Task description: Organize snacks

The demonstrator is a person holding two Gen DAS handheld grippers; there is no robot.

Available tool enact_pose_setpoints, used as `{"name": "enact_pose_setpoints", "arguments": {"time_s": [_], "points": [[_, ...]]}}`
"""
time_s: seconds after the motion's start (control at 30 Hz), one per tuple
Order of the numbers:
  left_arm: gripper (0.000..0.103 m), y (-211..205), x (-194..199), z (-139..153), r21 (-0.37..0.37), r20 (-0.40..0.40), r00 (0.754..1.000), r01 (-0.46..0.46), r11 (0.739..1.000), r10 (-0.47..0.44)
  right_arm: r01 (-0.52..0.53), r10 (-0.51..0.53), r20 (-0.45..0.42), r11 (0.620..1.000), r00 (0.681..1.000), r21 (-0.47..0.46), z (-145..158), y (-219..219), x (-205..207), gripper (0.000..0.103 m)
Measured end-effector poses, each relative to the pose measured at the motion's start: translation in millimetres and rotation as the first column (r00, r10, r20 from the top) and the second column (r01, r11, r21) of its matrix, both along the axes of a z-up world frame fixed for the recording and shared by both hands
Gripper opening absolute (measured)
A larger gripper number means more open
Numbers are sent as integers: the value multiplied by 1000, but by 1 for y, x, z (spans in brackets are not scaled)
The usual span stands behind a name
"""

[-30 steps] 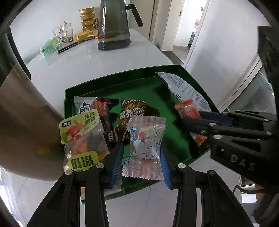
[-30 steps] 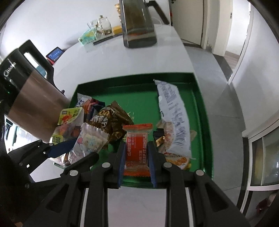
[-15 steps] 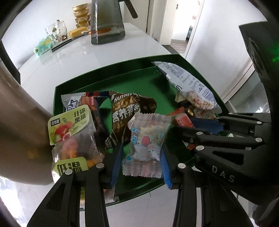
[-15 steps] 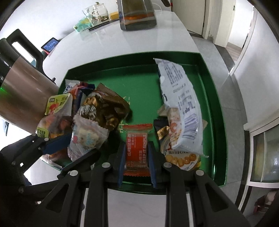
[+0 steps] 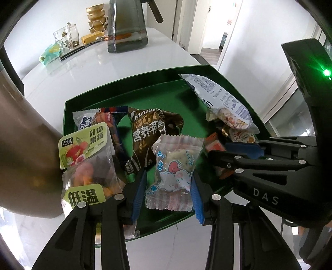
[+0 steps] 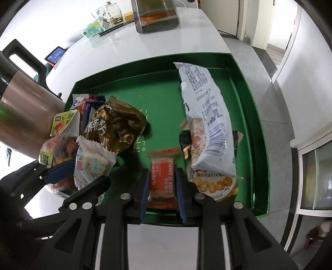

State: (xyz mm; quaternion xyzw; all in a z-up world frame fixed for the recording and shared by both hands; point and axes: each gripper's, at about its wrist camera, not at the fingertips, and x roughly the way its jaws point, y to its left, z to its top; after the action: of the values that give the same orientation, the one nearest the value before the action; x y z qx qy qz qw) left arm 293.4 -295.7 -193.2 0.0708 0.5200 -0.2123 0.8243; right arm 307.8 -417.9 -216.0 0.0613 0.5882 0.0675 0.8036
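A green tray [image 5: 87,97] on the white counter holds several snack packets. My left gripper [image 5: 168,174] is shut on a clear packet with a pink cartoon print [image 5: 176,166], held just above the tray's near left part. My right gripper [image 6: 162,172] is over the tray's near edge, and its jaws are opening. Between them an orange packet [image 6: 161,180] lies on the tray floor, with the blue pads [image 6: 145,187] a little off its sides. To its right sit a butter cookie packet [image 6: 213,182] and a long white and blue bag [image 6: 205,112].
A brown oat packet [image 5: 149,133] and a green-labelled dried fruit bag [image 5: 87,157] crowd the tray's left side. A metal kettle [image 6: 22,116] stands close against the tray's left edge. A dark glass pitcher [image 5: 126,25], a glass jar [image 5: 66,37] and gold bowls [image 5: 97,14] stand at the back.
My right gripper has sunk toward the tray with the orange packet, and its jaws now stand wider around it. The left gripper still holds its packet in much the same place.
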Motion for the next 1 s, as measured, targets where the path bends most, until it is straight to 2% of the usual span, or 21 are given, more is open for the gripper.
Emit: {"name": "enact_pose_setpoints", "arguments": {"time_s": [0.1,0.37,0.4,0.43,0.5,0.53,0.57,0.67,0.7,0.73,0.83,0.9,1.0], "points": [[36,0,-1,0,7,-3,1000,5,1000,-5,12,-12,8,1000,1000,6,3,-1,-1,38],[37,-1,-5,5,33,17,1000,-5,999,5,19,-19,40,1000,999,22,21,-3,-2,41],[37,-1,-5,6,35,17,1000,-9,999,8,17,-18,42,1000,999,21,22,-2,-2,47],[37,-1,-5,8,38,19,1000,-12,999,11,15,-16,48,1000,999,19,24,-1,-3,62],[37,0,-6,10,41,29,999,-17,999,16,14,-15,55,1000,998,18,26,0,-4,75],[37,1,-7,11,41,30,999,-20,999,19,13,-13,58,1000,998,14,27,0,-4,75],[41,1,-8,12,38,28,999,-21,999,20,14,-14,59,1000,998,11,28,0,-4,75],[59,1,-10,15,23,21,1000,-14,1000,14,24,-24,66,1000,998,8,32,-1,-4,80],[64,0,-11,15,22,19,1000,-9,1000,9,25,-26,69,1000,997,8,33,-1,-5,87],[66,-1,-12,15,23,19,1000,-6,1000,6,26,-27,74,1000,997,7,34,-2,-6,93],[77,-7,-14,15,29,21,1000,6,1000,-6,23,-23,80,1000,997,-2,37,-1,-9,96],[84,-9,-16,15,31,24,1000,10,999,-11,22,-21,82,1000,996,-10,38,-2,-11,103],[94,-10,-17,16,27,28,1000,12,1000,-13,27,-25,92,999,995,-23,39,-4,-15,103]]}}
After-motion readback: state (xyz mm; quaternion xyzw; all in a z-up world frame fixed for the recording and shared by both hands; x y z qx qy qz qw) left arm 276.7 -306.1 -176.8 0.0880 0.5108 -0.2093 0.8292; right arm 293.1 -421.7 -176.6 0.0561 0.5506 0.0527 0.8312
